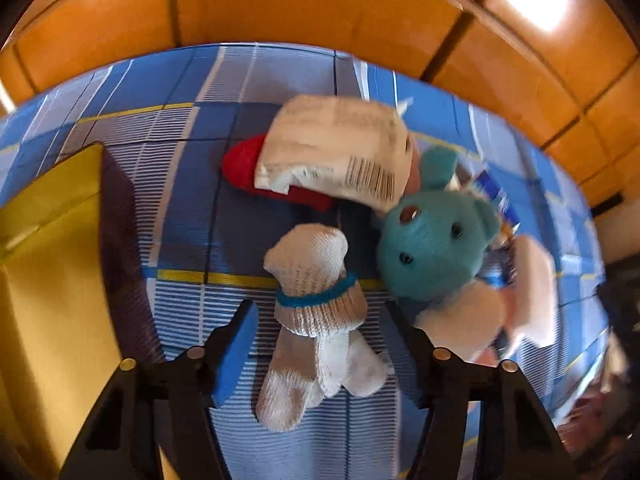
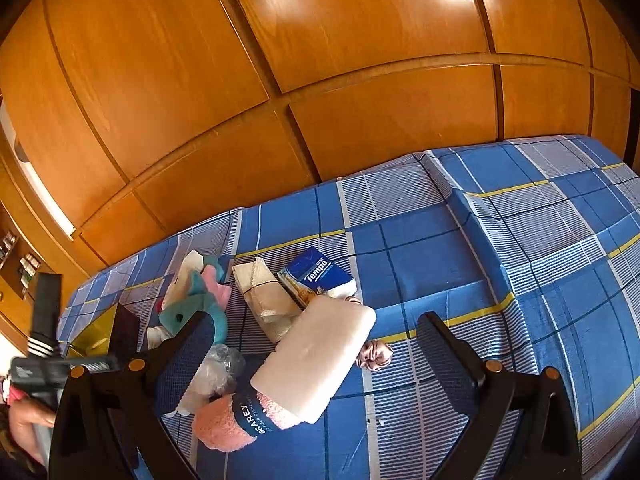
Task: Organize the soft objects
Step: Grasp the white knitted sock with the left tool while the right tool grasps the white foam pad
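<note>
The sorting looks barely begun: nearly every soft thing lies loose in one heap on the bed [image 2: 460,248], which wears a blue plaid sheet. In the left wrist view the left tongs [image 1: 326,344] stand part-open astride a white sock bundle [image 1: 316,320] tied with a blue band, their pads not visibly pressing it, so nothing is held yet. At about two o'clock from the bundle sits a teal plush toy [image 1: 434,244], touching it or nearly so, and at twelve o'clock a white packet [image 1: 332,148] rests on something red. A yellow box [image 1: 48,280] at nine o'clock may be the destination. The right tongs [image 2: 312,364] hang wide open and empty over a white sponge block [image 2: 316,360], a pink rolled towel [image 2: 232,424] and a tissue pack [image 2: 316,272].
</note>
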Action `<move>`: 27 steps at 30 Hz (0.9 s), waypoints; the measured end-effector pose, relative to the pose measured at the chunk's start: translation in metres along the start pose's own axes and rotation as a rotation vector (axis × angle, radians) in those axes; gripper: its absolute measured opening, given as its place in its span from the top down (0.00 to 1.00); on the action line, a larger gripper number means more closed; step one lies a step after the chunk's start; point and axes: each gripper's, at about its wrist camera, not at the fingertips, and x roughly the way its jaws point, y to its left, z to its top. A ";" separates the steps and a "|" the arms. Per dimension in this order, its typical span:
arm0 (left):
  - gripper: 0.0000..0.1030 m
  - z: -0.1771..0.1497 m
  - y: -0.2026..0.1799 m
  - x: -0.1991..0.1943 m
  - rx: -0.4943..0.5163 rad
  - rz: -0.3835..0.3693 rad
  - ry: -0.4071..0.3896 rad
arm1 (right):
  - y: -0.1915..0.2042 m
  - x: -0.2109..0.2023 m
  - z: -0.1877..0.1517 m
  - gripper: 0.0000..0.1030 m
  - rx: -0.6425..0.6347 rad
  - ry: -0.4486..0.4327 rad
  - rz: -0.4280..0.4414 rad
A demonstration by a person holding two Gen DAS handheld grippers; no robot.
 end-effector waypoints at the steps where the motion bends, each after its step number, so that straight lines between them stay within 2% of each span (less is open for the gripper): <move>1: 0.44 -0.001 -0.001 0.005 0.011 0.008 0.007 | 0.000 0.000 0.000 0.00 0.000 0.000 0.000; 4: 0.63 -0.007 -0.004 0.017 0.048 0.048 0.005 | 0.000 0.001 0.000 0.00 0.002 0.002 -0.002; 5: 0.72 -0.010 -0.005 0.015 0.057 0.055 -0.020 | 0.000 0.001 0.000 0.00 0.001 0.002 -0.004; 6: 0.75 -0.014 -0.005 0.010 0.062 0.052 -0.044 | 0.000 0.000 0.000 0.00 0.000 0.000 -0.007; 11: 0.75 -0.031 0.009 -0.031 0.031 -0.012 -0.156 | -0.006 0.001 0.000 0.12 0.035 0.013 0.034; 15: 0.75 -0.058 0.015 -0.071 0.071 -0.061 -0.235 | -0.006 0.005 -0.002 0.20 0.052 0.046 0.095; 17: 0.75 -0.069 0.017 -0.083 0.081 -0.079 -0.249 | -0.006 0.008 -0.004 0.20 0.060 0.061 0.085; 23: 0.75 -0.094 0.019 -0.102 0.076 -0.132 -0.273 | -0.033 0.019 -0.008 0.20 0.191 0.093 0.032; 25: 0.75 -0.104 0.022 -0.107 0.074 -0.140 -0.285 | -0.034 0.024 -0.009 0.19 0.202 0.107 0.015; 27: 0.75 -0.113 0.030 -0.114 0.058 -0.153 -0.293 | -0.028 0.029 -0.009 0.12 0.174 0.104 -0.009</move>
